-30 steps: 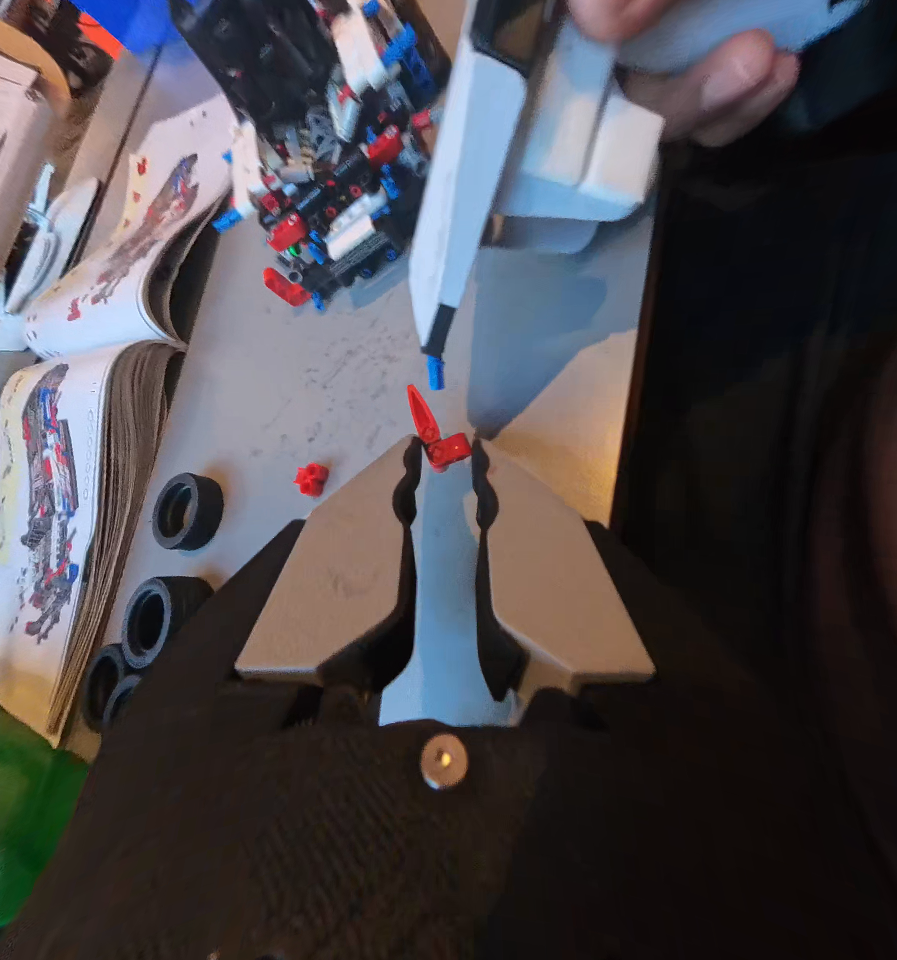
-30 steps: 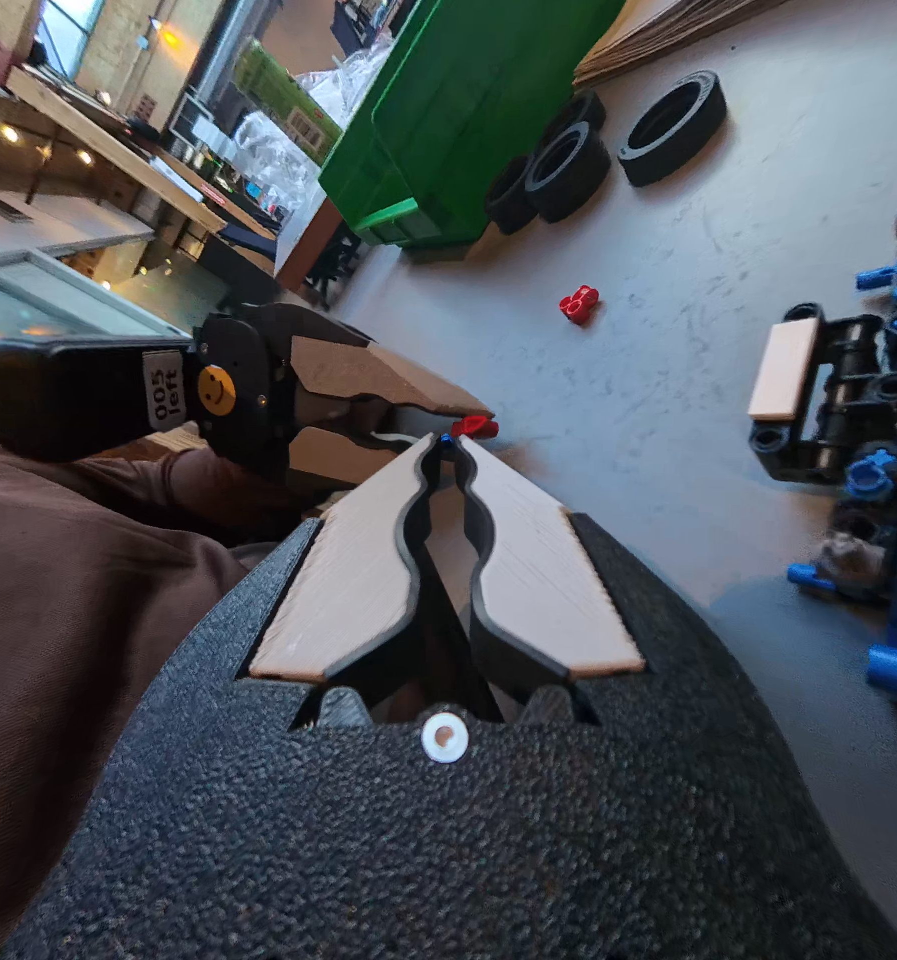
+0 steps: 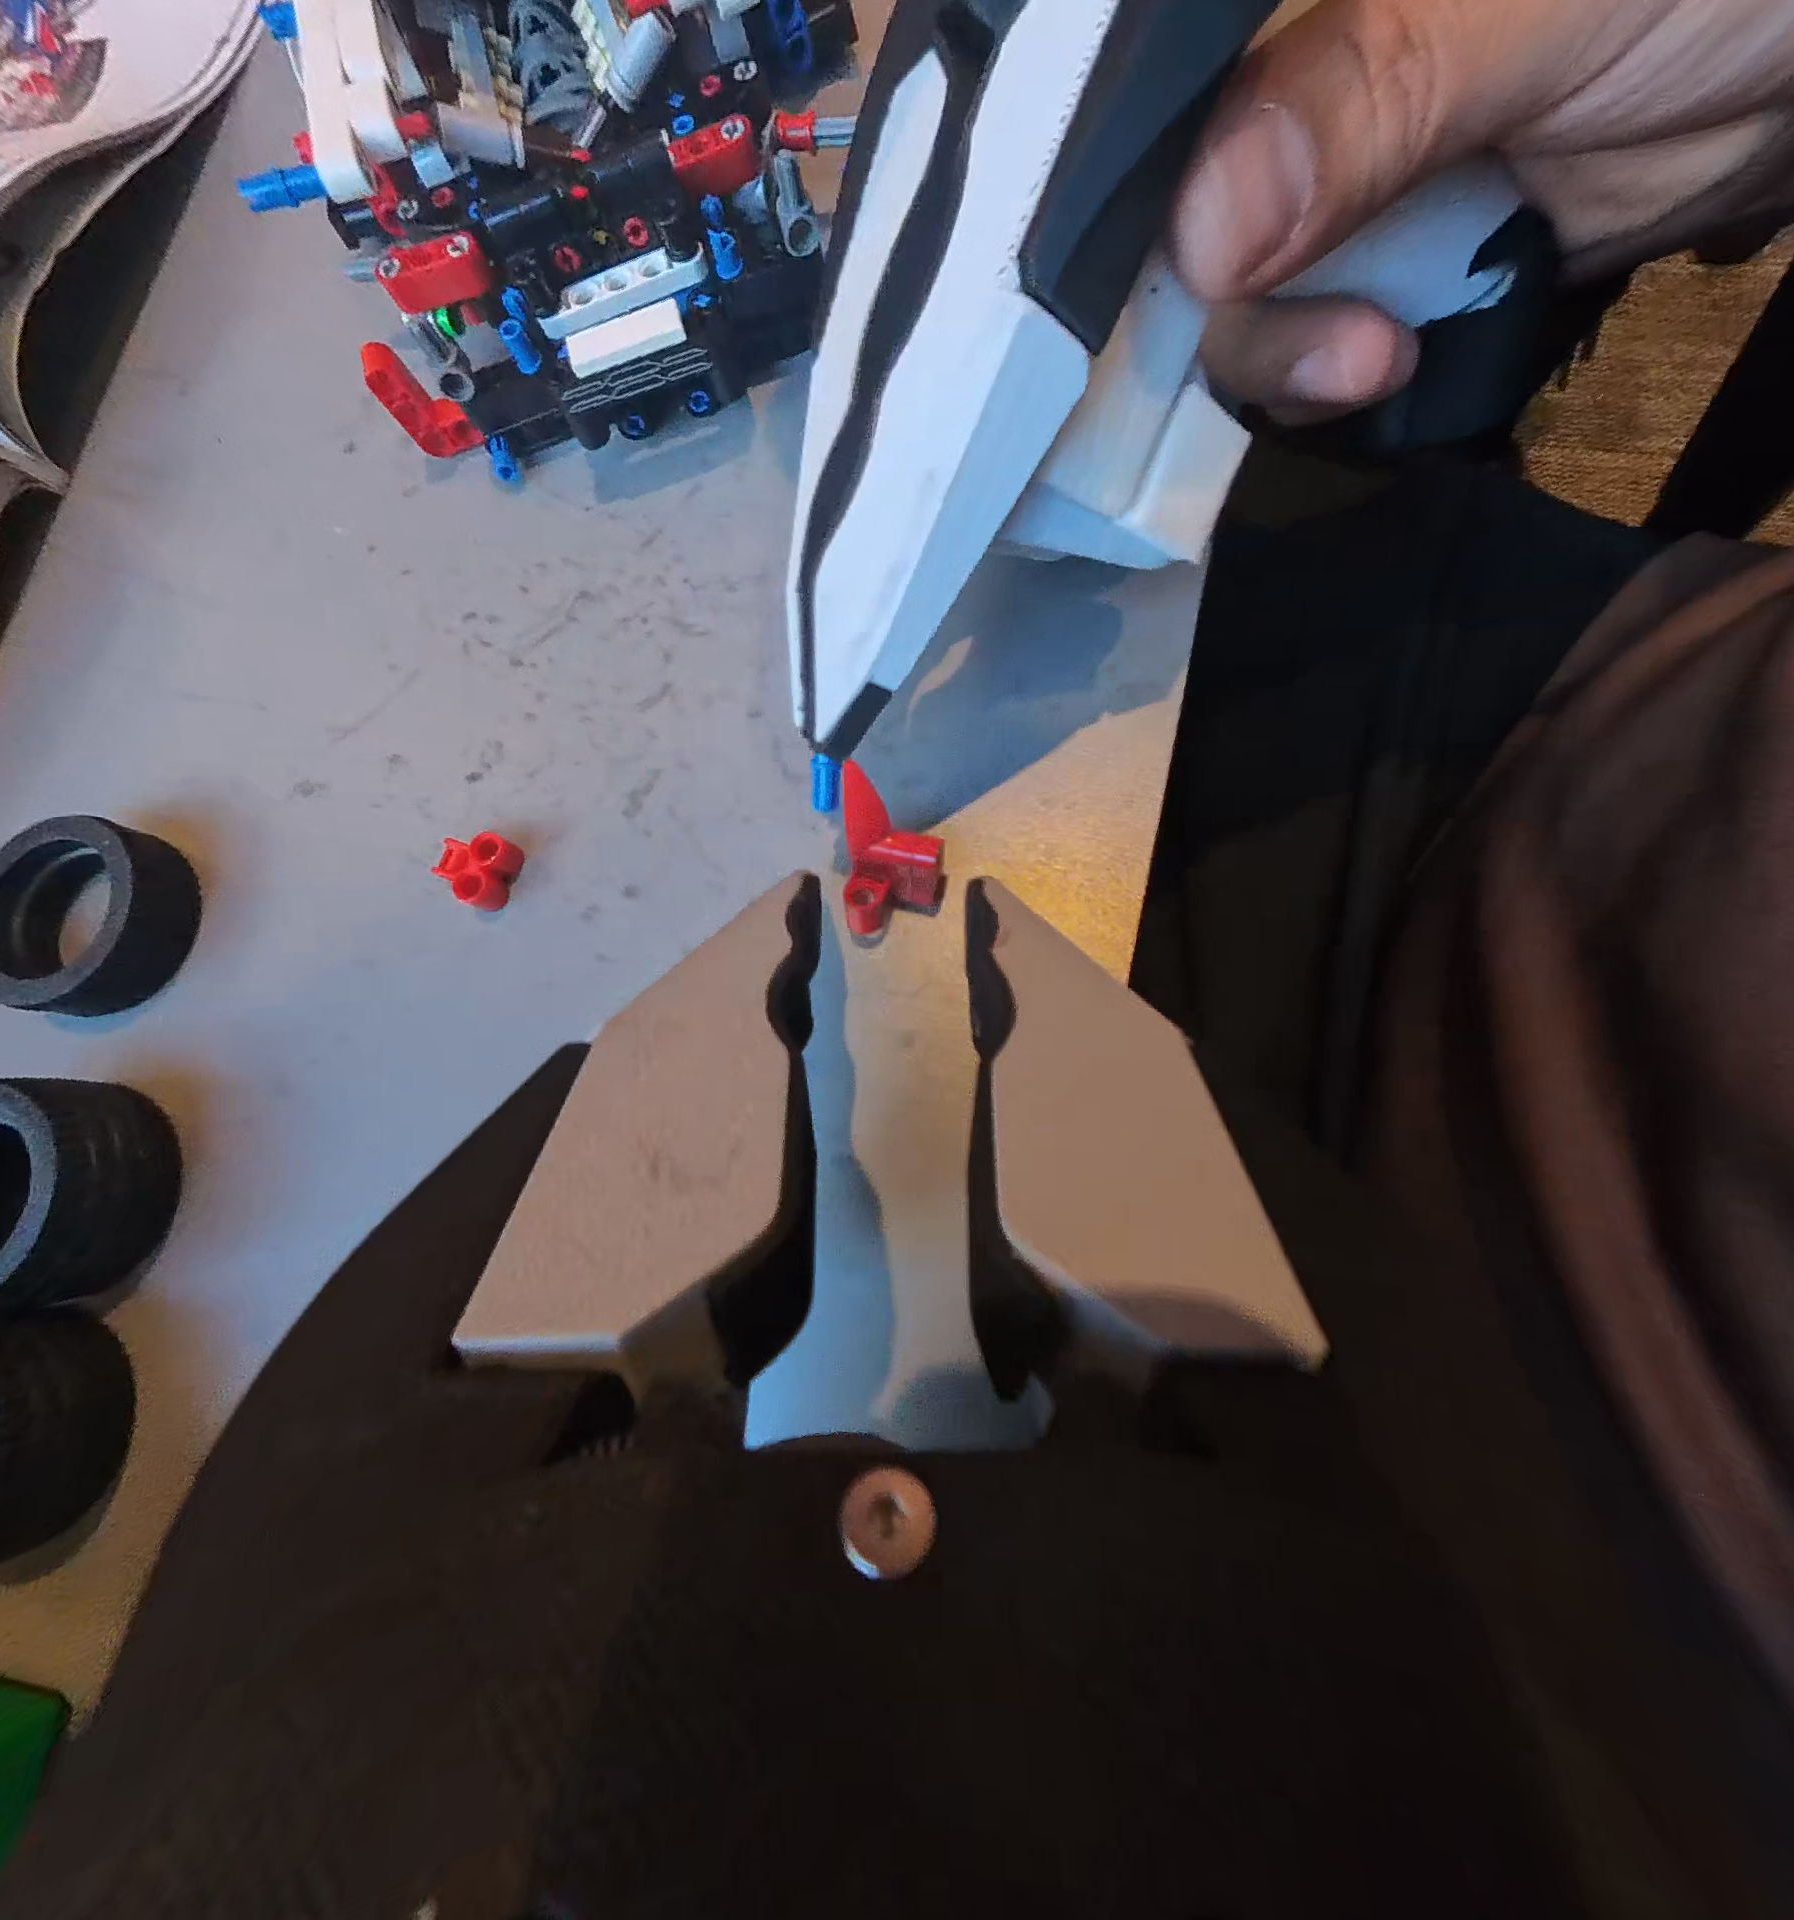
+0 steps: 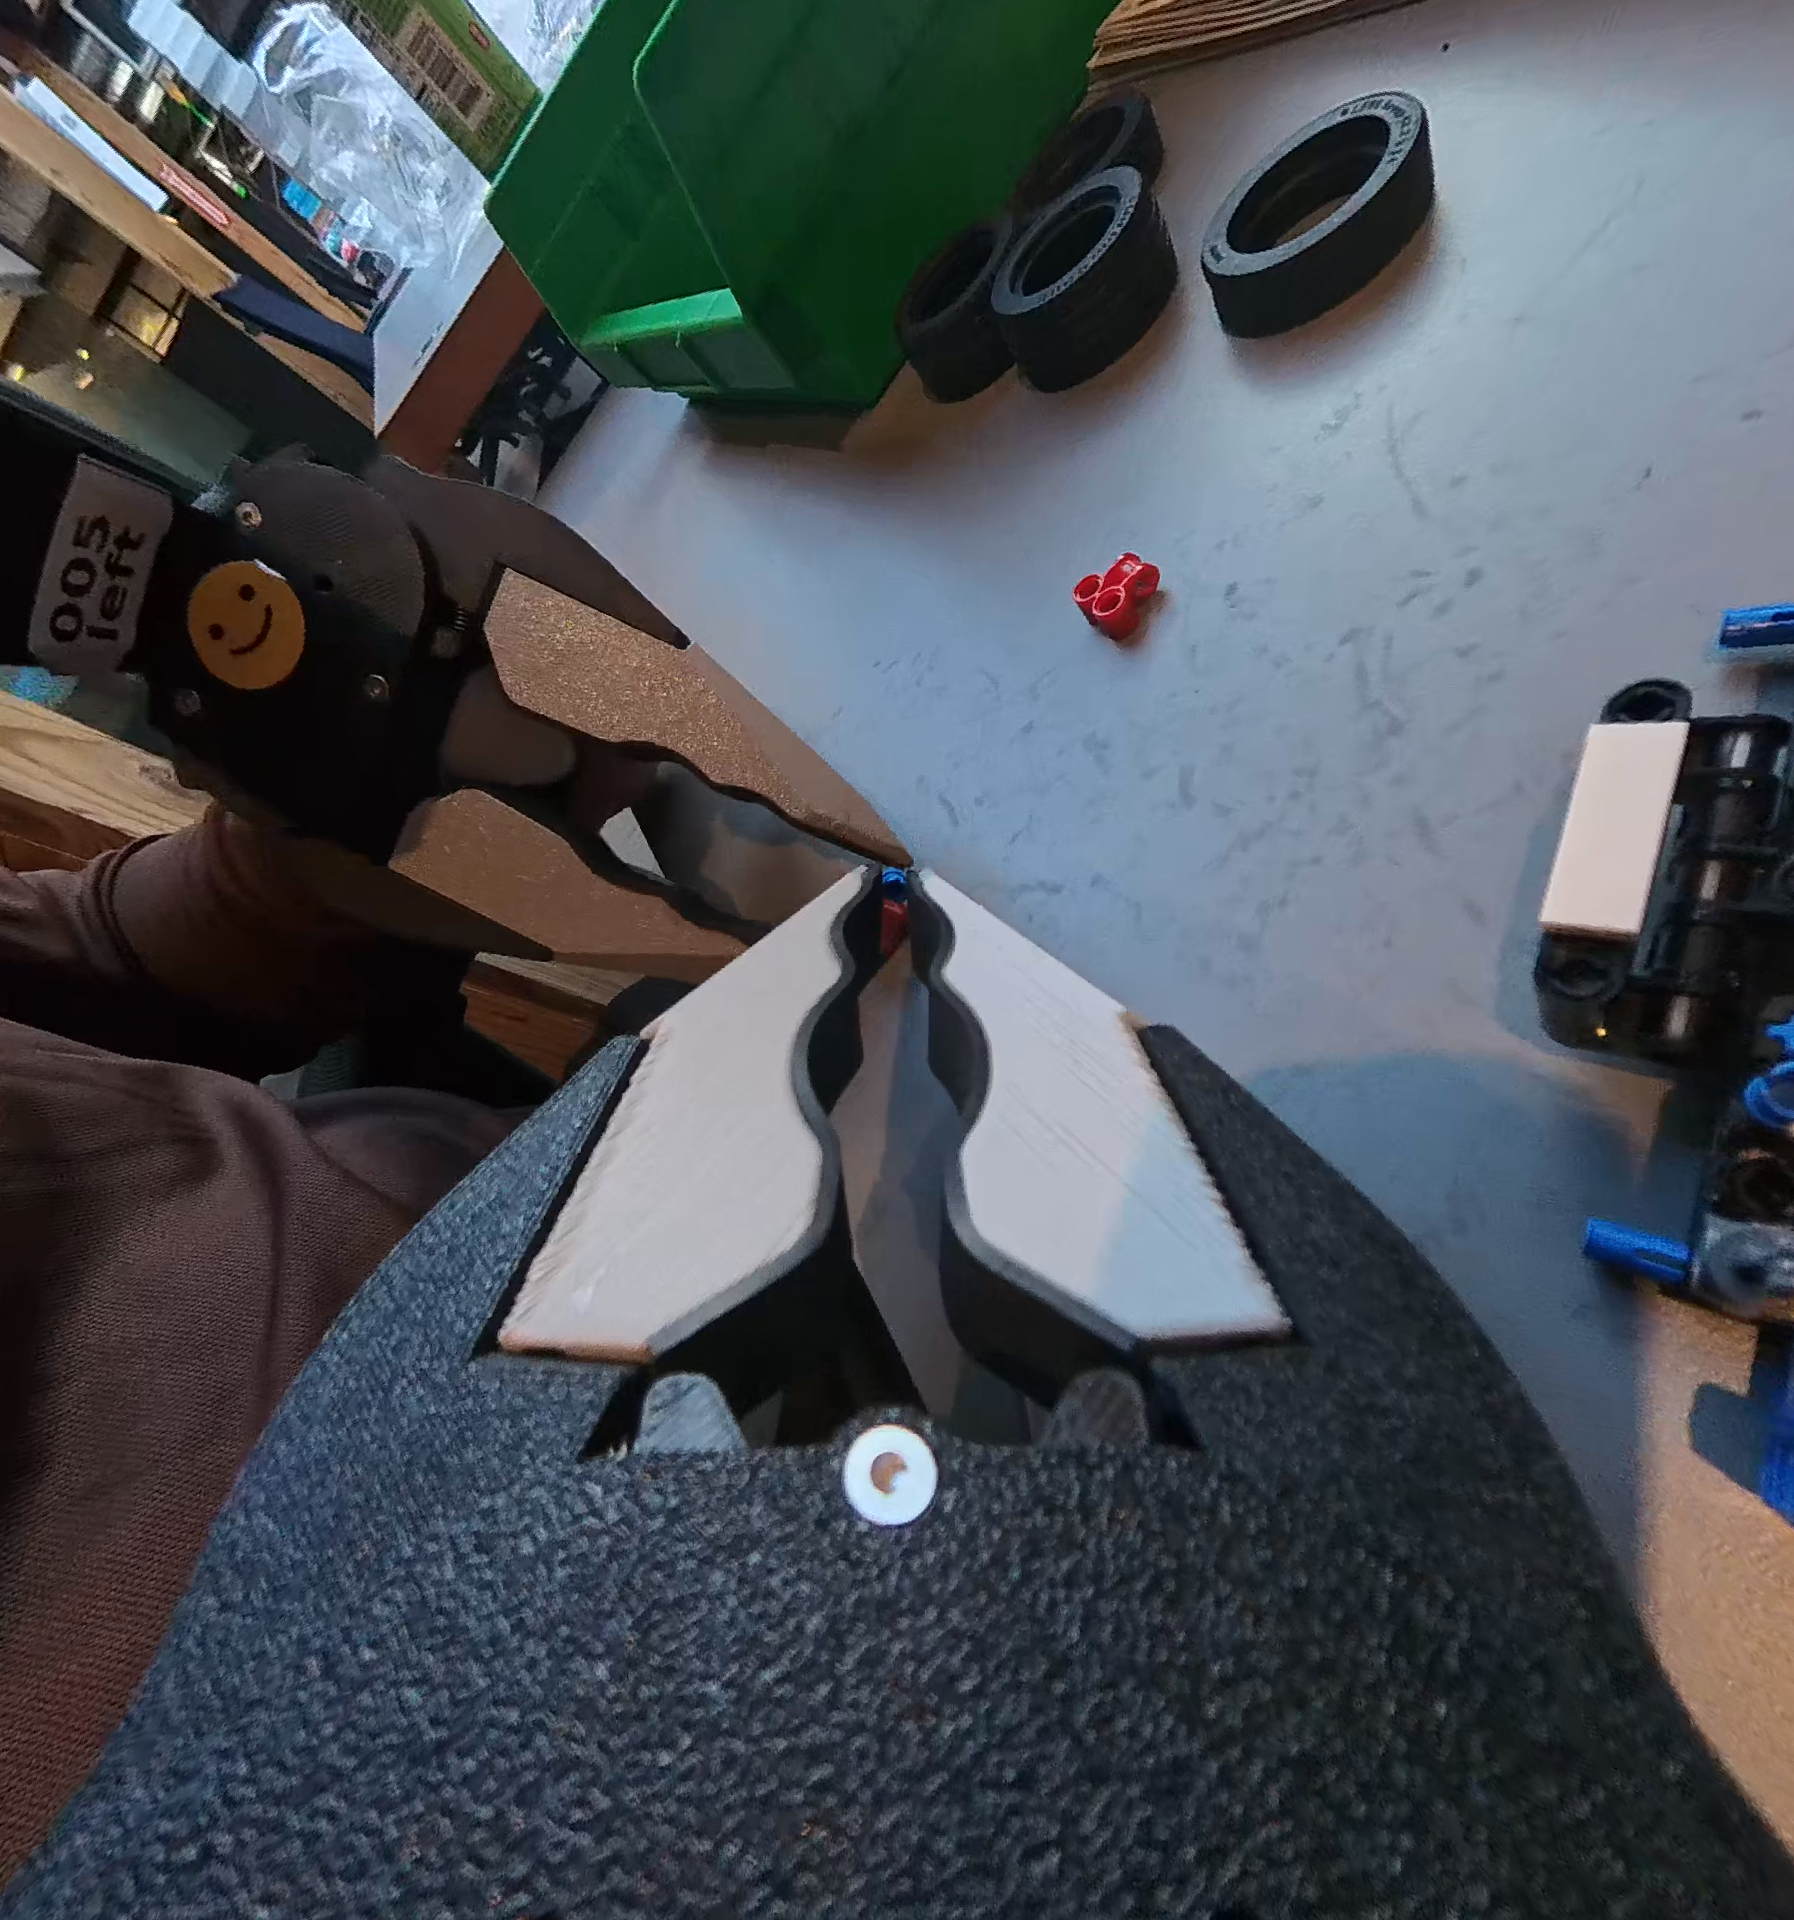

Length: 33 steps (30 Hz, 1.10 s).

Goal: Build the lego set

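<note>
Left hand-held gripper (image 3: 891, 896) is sitting released, jaws spread apart, nothing between them. The red winged piece (image 3: 891, 864) is lying on the grey worktop (image 3: 373, 665) just ahead of its tips, clear of both fingers as far as I can tell.

Right hand-held gripper (image 4: 891, 883) is coming in from ahead of the left one, tips pointing down at the same spot, clenched on a small blue pin (image 3: 822, 781). The pin is sticking out of its tips, right beside the pointed end of the red winged piece; touching or not, can't tell. In the right wrist view both pieces are showing only as slivers between its fingertips.

A small red connector (image 3: 479, 871) is lying loose on the worktop, ahead and to the left of the left hand-held gripper, well apart from it. Further left, black tyres (image 3: 77, 914) are sitting near a green bin (image 4: 789, 177).

The partly built model (image 3: 560, 239), black with red, white and blue parts, is standing far ahead of the left hand-held gripper, with an open instruction booklet (image 3: 51, 94) to its left.
</note>
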Available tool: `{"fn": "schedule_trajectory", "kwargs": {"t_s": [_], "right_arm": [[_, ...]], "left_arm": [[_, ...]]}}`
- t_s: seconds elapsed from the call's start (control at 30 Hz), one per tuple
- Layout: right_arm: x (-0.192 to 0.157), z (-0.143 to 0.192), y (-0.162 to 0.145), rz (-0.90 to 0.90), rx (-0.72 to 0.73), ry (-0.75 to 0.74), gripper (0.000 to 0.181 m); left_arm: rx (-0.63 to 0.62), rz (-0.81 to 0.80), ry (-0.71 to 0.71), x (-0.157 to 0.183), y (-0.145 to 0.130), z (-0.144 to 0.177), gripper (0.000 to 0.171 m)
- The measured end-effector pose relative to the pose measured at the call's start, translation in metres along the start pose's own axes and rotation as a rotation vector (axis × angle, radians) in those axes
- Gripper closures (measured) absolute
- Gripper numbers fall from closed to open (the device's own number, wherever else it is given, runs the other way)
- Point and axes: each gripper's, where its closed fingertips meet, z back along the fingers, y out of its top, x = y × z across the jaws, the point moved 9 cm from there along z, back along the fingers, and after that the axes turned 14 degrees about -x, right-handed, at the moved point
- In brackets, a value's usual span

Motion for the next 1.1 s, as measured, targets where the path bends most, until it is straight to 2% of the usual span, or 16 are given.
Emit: {"fn": "schedule_trajectory", "kwargs": {"t_s": [0.23, 0.43, 0.57, 0.9, 1.0, 1.1], "right_arm": [[0.001, 0.005, -0.002, 0.007, 0.005, -0.023, 0.178], [0.005, 0.022, -0.011, -0.012, 0.026, -0.055, 0.178], [0.011, 0.03, -0.013, -0.073, 0.062, 0.0, 0.178], [0.012, 0.029, -0.018, -0.107, 0.07, 0.063, 0.177], [0.01, 0.028, -0.019, -0.099, 0.063, 0.074, 0.177], [0.007, 0.027, -0.02, -0.09, 0.063, 0.074, 0.177]], "left_arm": [[-0.018, 0.003, -0.002, -0.002, -0.006, 0.005, 0.142], [-0.038, -0.076, 0.018, -0.001, -0.004, 0.007, 0.14], [-0.048, -0.079, -0.009, -0.004, 0.002, 0.003, 0.138], [-0.054, -0.046, -0.088, -0.005, 0.017, -0.007, 0.143], [-0.053, -0.055, -0.122, -0.004, 0.019, -0.01, 0.155], [-0.037, -0.053, -0.119, -0.004, 0.018, -0.011, 0.156]]}}
